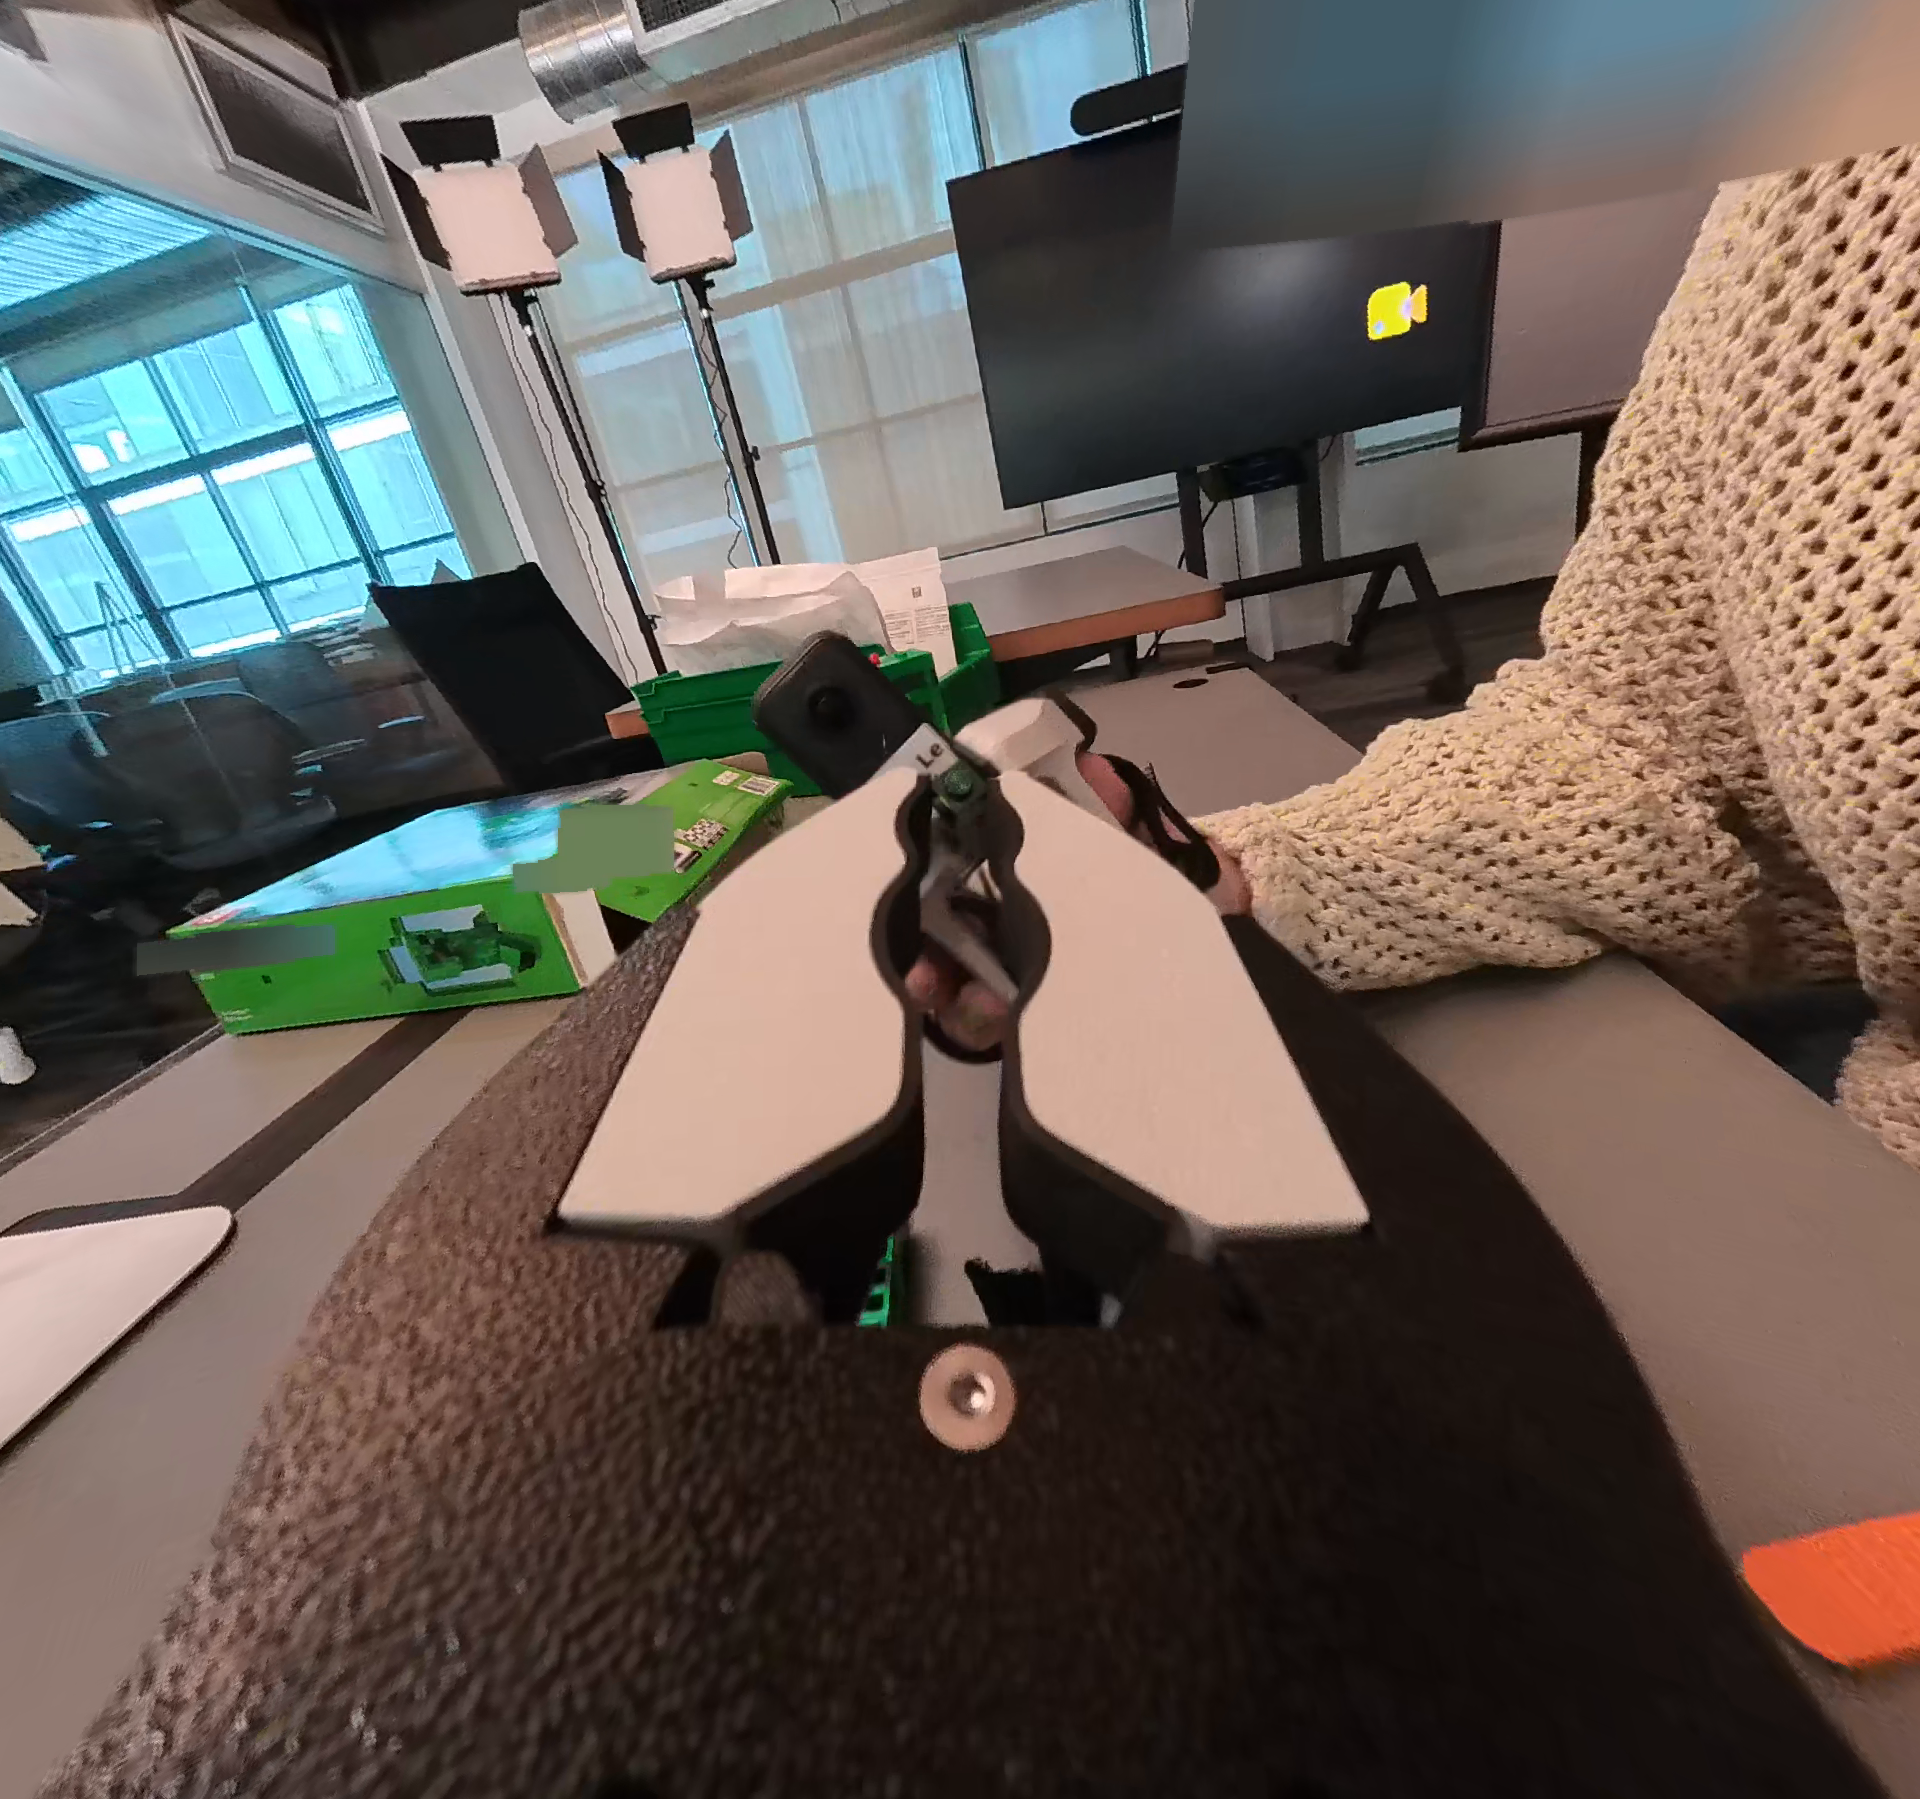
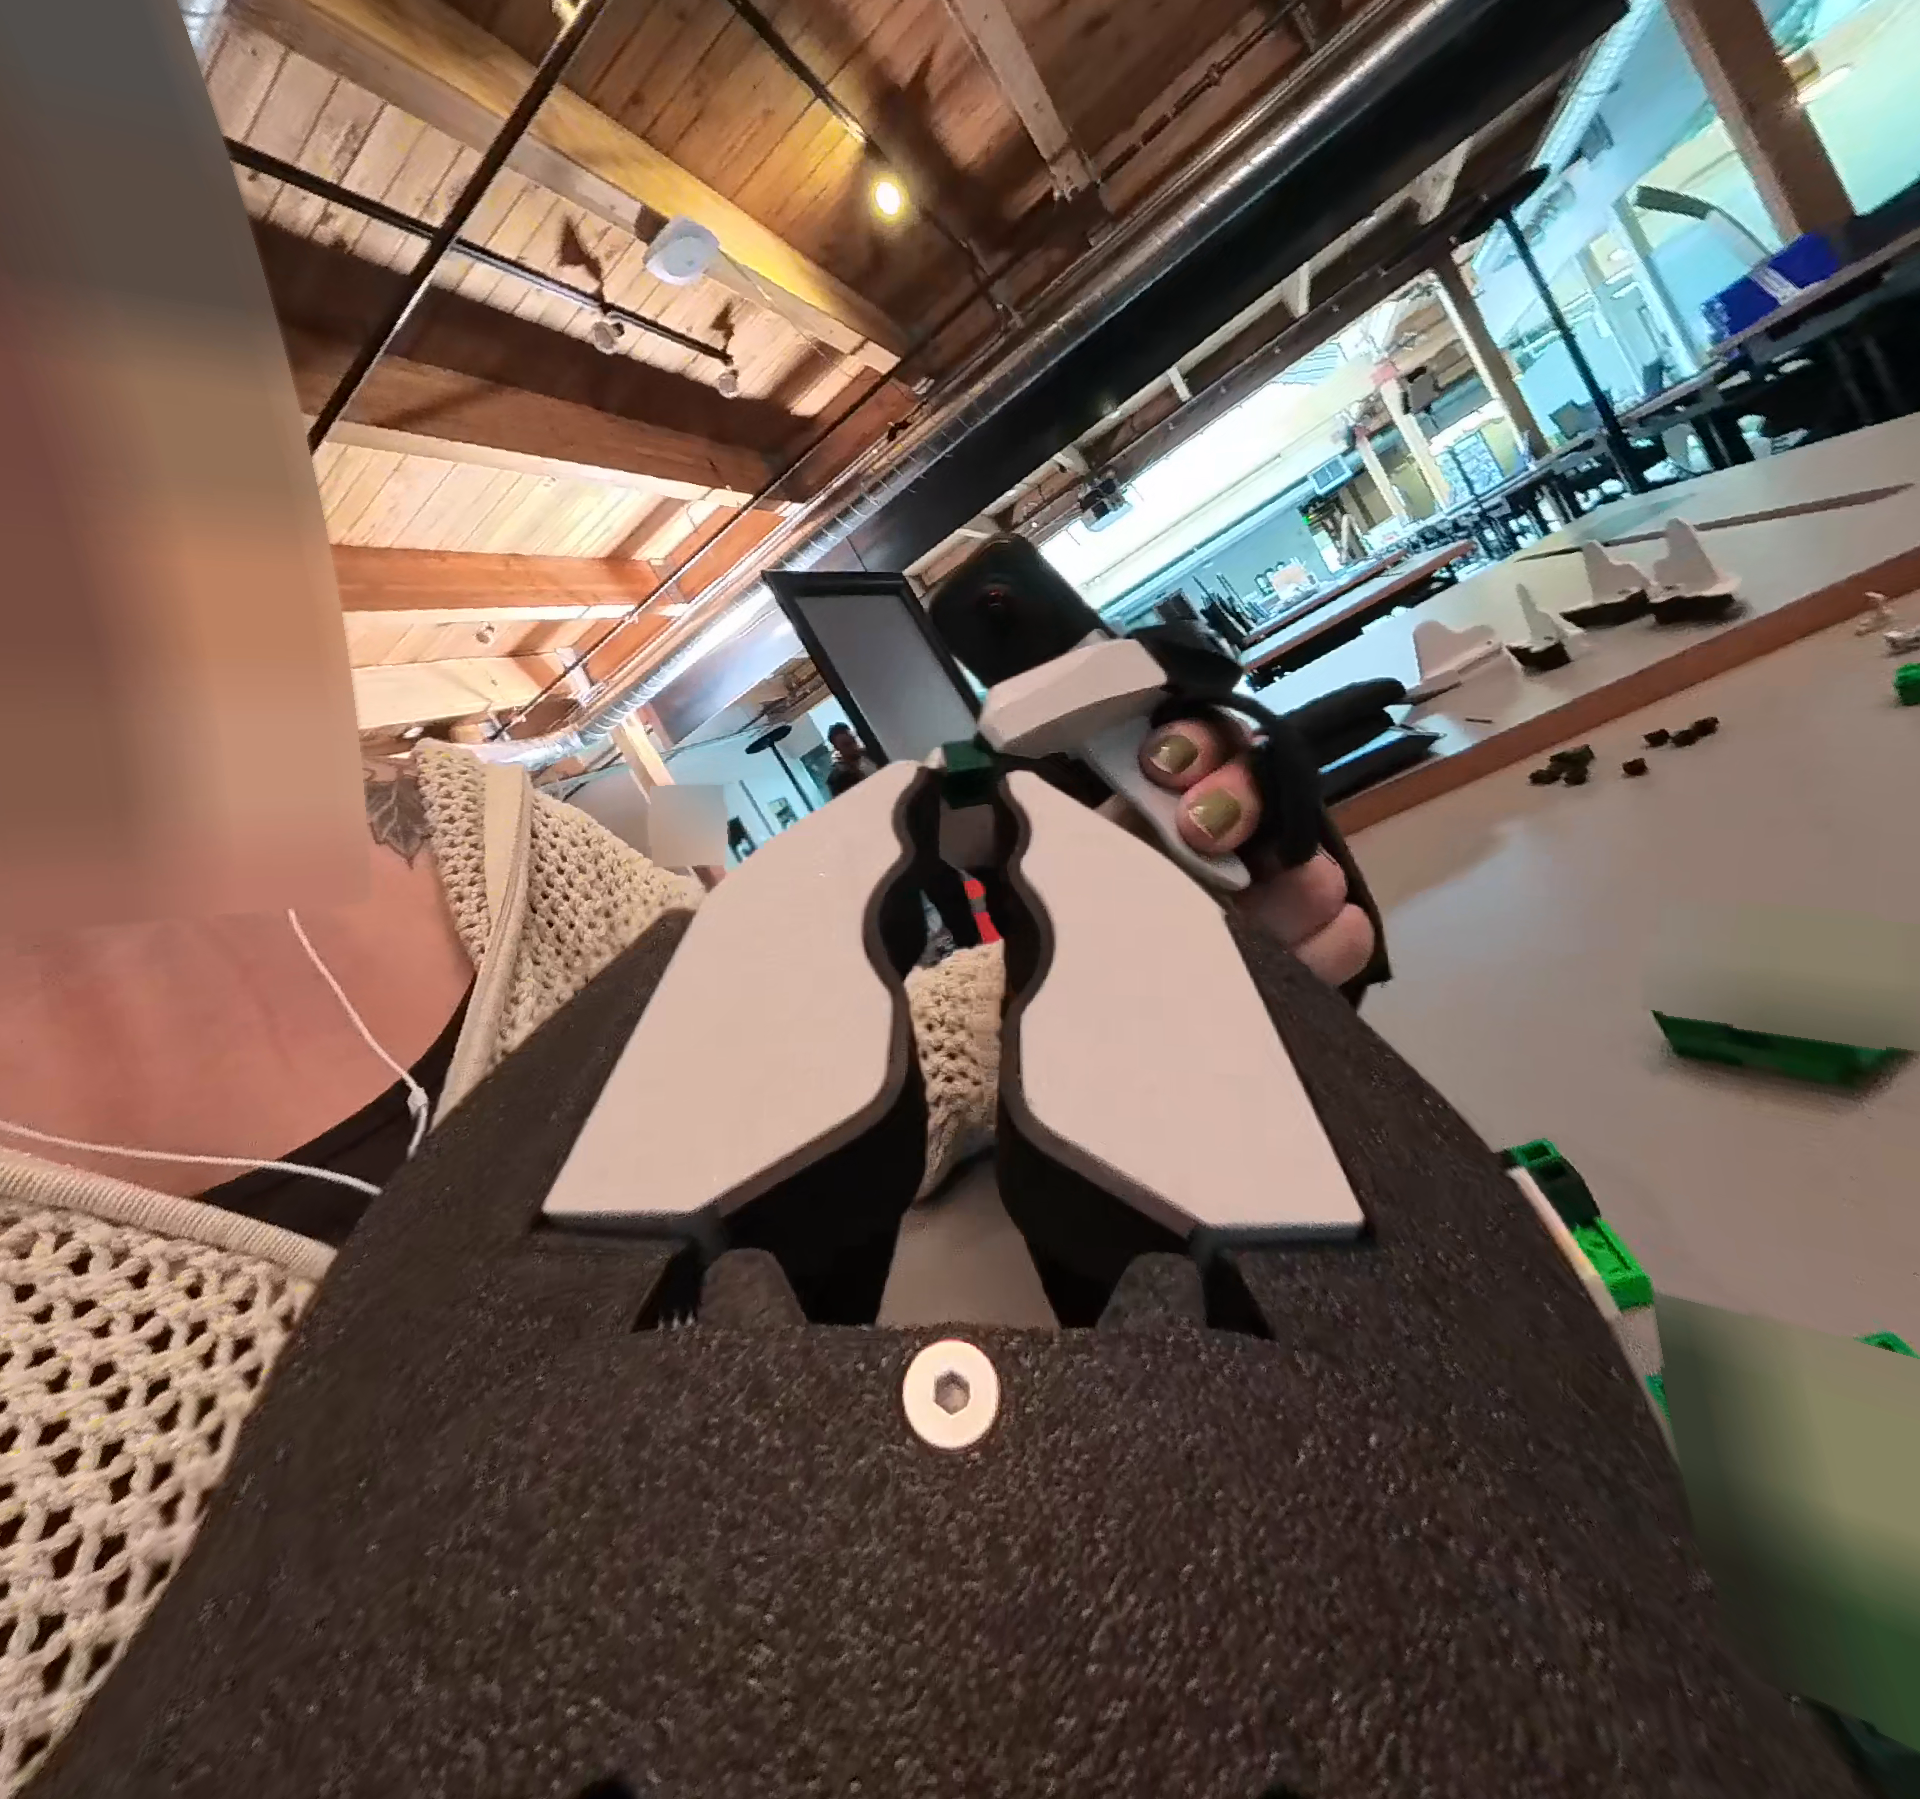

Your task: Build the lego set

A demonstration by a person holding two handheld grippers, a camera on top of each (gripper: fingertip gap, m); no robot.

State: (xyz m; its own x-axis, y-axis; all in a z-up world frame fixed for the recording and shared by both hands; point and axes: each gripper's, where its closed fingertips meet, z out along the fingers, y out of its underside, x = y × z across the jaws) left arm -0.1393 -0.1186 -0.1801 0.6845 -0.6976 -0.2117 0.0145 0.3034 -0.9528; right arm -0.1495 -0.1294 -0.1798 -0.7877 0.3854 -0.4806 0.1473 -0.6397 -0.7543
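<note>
Above the grey surface (image 2: 1558,866), both claws meet tip to tip: the left claw (image 1: 961,793) and the right claw (image 2: 966,773) are each closed on one small green brick (image 2: 968,760). Loose green pieces (image 2: 1766,1053) lie scattered beside the box (image 1: 416,908), so I judge most of the building is left.

Small dark-green lego piece (image 1: 957,790) held up off the surface, pinched at the meeting tips of both sets of jaws. Flat green plate (image 2: 1766,1060) and scattered dark small pieces (image 2: 1621,752) lie on surface. Green set box (image 1: 436,902) lying flat.
</note>
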